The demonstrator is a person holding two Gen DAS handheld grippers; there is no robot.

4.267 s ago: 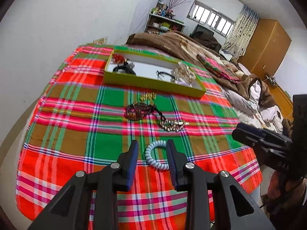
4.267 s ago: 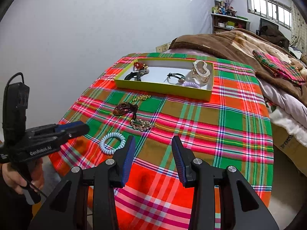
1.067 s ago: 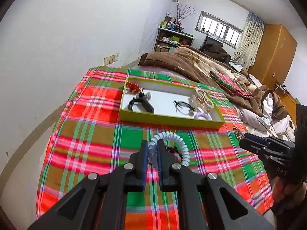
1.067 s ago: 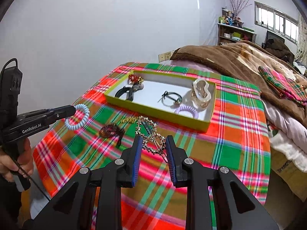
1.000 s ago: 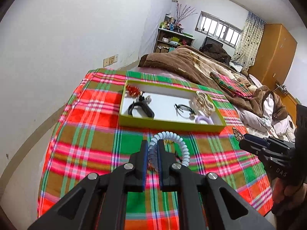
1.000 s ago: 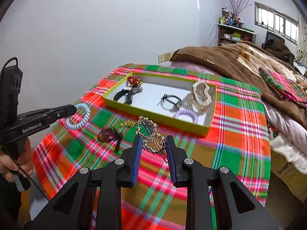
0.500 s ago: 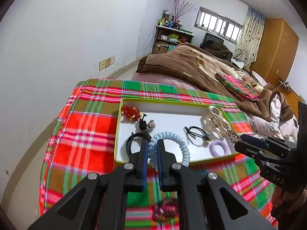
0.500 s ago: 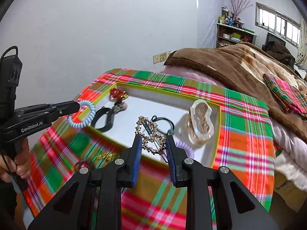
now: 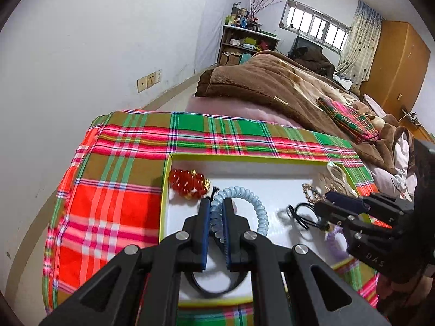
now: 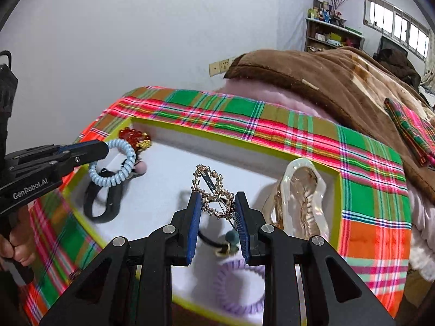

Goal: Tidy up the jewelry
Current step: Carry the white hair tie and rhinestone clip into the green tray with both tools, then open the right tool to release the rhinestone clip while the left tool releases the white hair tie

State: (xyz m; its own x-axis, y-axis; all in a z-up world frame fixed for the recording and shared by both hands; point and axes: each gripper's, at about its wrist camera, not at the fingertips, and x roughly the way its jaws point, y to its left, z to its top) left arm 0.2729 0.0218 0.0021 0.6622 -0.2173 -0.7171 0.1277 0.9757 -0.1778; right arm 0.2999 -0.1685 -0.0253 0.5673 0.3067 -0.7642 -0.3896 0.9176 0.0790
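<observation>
Closest to you, your left gripper (image 9: 216, 212) has its jaws pressed narrow on one side of a pale blue spiral hair tie (image 9: 239, 206), whose free loop arcs out to the right above the white floor of the tray. Your right gripper (image 10: 217, 212) has its jaws closed on a gold rhinestone hair clip (image 10: 213, 190), holding it up over the middle of the tray with its openwork top standing above the fingertips. Both grippers hang over the yellow-green-edged tray (image 10: 217, 135), which lies on a bright red, green and pink plaid cloth (image 9: 114, 179). In the left wrist view a black headband (image 9: 214, 285) lies on the tray floor beneath the left fingers. In the right wrist view a lilac spiral hair tie (image 10: 239, 290) lies at the near edge of the tray, and just beyond it, partly hidden behind the fingers, is a black elastic hair tie (image 10: 214, 241) with a small charm. To the right of that stands a large pearly claw clip (image 10: 301, 198), close against the tray's right wall. In the tray's far left corner sits a red bead bracelet (image 9: 187, 183) with gold charms. Past the cloth, a brown blanket (image 9: 272, 92) is heaped on the bed. Farthest away, a cluttered shelf (image 9: 247, 43), a row of windows (image 9: 315, 30) and a wooden wardrobe (image 9: 397, 62) line the room's back wall.
</observation>
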